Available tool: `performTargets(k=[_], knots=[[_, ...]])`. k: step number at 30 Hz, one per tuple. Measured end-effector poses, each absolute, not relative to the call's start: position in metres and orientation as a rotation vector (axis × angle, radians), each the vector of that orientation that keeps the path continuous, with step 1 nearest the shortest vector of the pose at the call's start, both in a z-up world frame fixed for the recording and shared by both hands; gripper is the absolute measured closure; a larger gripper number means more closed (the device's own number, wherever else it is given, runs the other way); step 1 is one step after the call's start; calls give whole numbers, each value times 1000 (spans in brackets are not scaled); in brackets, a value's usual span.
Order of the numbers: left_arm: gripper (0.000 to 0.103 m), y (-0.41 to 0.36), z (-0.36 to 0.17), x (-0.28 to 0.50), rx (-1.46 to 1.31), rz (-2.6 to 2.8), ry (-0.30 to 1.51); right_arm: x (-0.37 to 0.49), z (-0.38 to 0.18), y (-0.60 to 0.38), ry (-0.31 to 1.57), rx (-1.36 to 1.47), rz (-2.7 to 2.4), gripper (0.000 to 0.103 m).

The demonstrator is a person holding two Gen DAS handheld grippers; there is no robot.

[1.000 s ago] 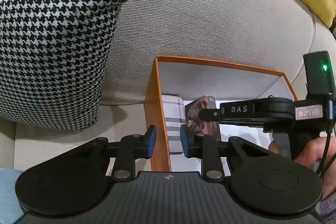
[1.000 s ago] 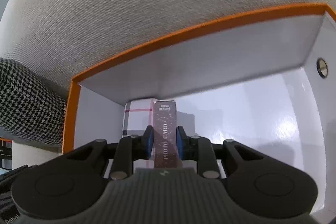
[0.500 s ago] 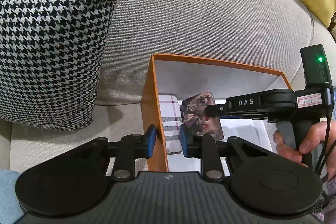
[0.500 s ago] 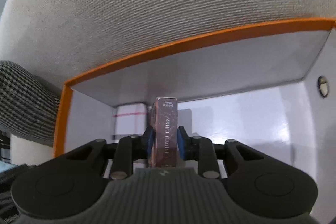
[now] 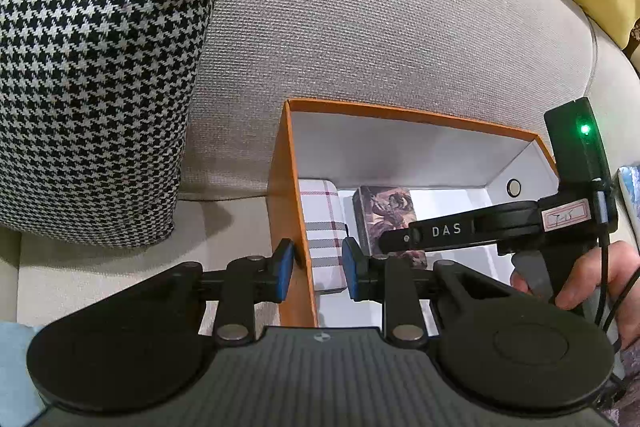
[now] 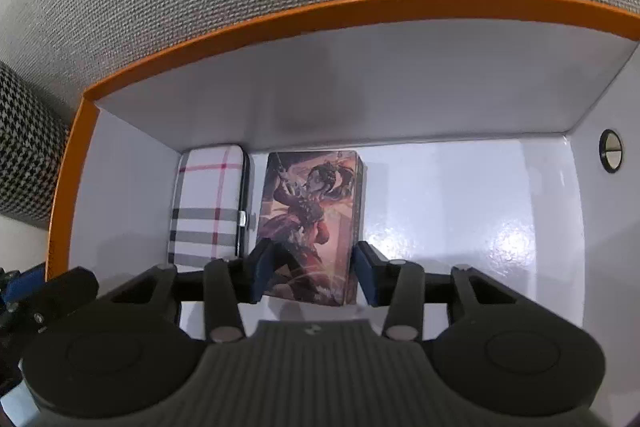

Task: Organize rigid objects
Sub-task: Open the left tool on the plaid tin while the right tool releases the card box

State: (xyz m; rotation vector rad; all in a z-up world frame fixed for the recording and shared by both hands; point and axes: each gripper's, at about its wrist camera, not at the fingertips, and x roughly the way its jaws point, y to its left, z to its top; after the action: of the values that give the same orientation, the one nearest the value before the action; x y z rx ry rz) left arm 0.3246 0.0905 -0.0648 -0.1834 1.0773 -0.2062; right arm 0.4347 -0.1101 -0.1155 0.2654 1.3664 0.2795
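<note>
Now flat in the orange-rimmed white cardboard box [image 6: 280, 27]: the illustrated card box [image 6: 310, 219], beside the plaid case [image 6: 208, 203].
Right tool [image 6: 310, 275] stood released astride it; left tool [image 5: 316, 269], unclenched, straddled the box's wall, likely steadying it.

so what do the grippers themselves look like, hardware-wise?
Both are matte black: a ribbed centre plate, two round discs and linkage bars with silver pivot pins, and blue finger pads. Seen from the left gripper, the right gripper has white "DAS" lettering, a red-bordered handwritten label, a black module with a green LED and a black cable.
</note>
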Motion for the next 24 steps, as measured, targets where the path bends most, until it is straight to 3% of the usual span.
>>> performTargets(k=[16, 24], knots=[[74, 93, -61, 336, -189, -199, 1080, 441, -121, -118, 1317, 264, 300, 62], [74, 92, -13, 298, -203, -179, 889, 388, -55, -130, 1154, 200, 374, 58]])
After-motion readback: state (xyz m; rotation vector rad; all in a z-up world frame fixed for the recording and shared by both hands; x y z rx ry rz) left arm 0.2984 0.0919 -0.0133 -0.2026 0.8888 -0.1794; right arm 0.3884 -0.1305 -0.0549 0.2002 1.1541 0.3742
